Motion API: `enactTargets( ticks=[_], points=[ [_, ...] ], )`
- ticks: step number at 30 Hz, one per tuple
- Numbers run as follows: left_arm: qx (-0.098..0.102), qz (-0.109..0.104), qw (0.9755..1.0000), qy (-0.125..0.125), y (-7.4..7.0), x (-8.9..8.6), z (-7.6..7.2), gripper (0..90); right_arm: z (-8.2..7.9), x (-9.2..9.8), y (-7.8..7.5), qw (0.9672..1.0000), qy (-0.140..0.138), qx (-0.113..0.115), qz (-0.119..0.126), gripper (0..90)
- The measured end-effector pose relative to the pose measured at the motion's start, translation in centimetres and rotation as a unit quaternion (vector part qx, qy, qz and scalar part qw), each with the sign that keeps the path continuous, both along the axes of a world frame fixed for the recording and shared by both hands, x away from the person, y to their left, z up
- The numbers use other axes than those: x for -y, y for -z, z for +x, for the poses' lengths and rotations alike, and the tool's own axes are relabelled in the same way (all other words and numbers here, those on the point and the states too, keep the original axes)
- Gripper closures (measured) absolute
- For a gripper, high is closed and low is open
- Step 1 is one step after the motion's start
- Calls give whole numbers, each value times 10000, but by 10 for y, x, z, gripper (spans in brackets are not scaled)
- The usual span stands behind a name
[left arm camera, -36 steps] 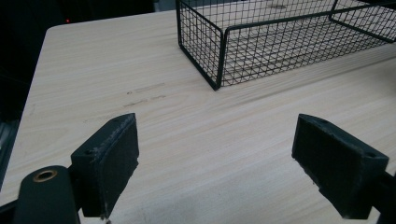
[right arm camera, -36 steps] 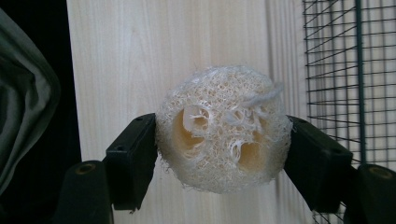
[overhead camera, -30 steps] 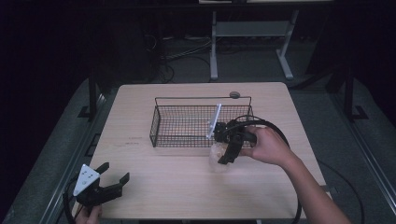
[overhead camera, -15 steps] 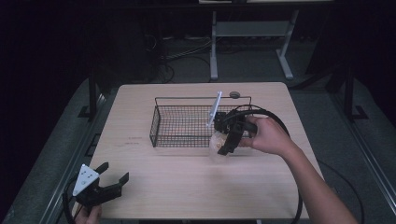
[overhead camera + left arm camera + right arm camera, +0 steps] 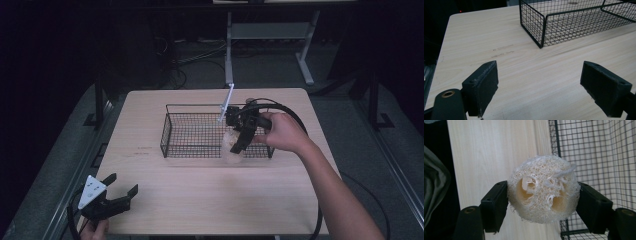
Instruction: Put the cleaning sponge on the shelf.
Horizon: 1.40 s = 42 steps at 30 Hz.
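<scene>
My right gripper [image 5: 237,146] is shut on a pale round loofah sponge [image 5: 231,151], a hand behind it. It hangs over the front right edge of a black wire basket [image 5: 165,134] in the middle of the table. In the right gripper view the loofah [image 5: 542,188] is squeezed between both black pads, with the basket's mesh [image 5: 599,150] to the right of it. My left gripper [image 5: 121,188] rests at the table's near left corner. Its jaws stand wide apart with nothing between them [image 5: 539,85], facing the basket's corner [image 5: 543,27].
The light wooden table [image 5: 200,200] is bare around the basket. A white stick-like part [image 5: 226,102] rises at the basket's far right side. A black cable [image 5: 292,115] loops from the right gripper. Dark floor and a metal stand [image 5: 230,45] lie beyond the table.
My right gripper has risen with the loofah and moved away from the person, from in front of the basket to over its front right edge. The left gripper has stayed put.
</scene>
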State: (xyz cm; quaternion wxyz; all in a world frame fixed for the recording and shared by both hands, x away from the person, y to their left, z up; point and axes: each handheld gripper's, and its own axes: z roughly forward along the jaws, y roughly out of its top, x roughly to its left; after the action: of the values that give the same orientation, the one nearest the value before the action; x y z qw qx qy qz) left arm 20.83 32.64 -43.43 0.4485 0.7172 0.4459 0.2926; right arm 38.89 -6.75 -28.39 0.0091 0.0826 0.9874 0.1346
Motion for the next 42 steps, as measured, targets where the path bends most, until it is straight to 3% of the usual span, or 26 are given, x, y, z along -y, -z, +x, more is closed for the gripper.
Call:
enactTargets(
  ticks=[16,21,26,36,42],
  points=[
    [-7,7,10000,4,0,0,1,141,36,-12,-7,9996,275,25,-108,292],
    [-3,-24,10000,-3,0,0,1,140,46,-11,-8,9990,419,146,57,293],
    [2,-50,10000,-21,0,-2,0,140,54,-8,-10,9981,591,185,29,293],
    [4,-52,10000,-7,-1,-2,0,140,73,-7,-1,9962,852,150,-47,293],
    [17,-35,10000,2,-1,-1,0,141,85,-10,12,9950,974,119,-190,294]
  ],
)
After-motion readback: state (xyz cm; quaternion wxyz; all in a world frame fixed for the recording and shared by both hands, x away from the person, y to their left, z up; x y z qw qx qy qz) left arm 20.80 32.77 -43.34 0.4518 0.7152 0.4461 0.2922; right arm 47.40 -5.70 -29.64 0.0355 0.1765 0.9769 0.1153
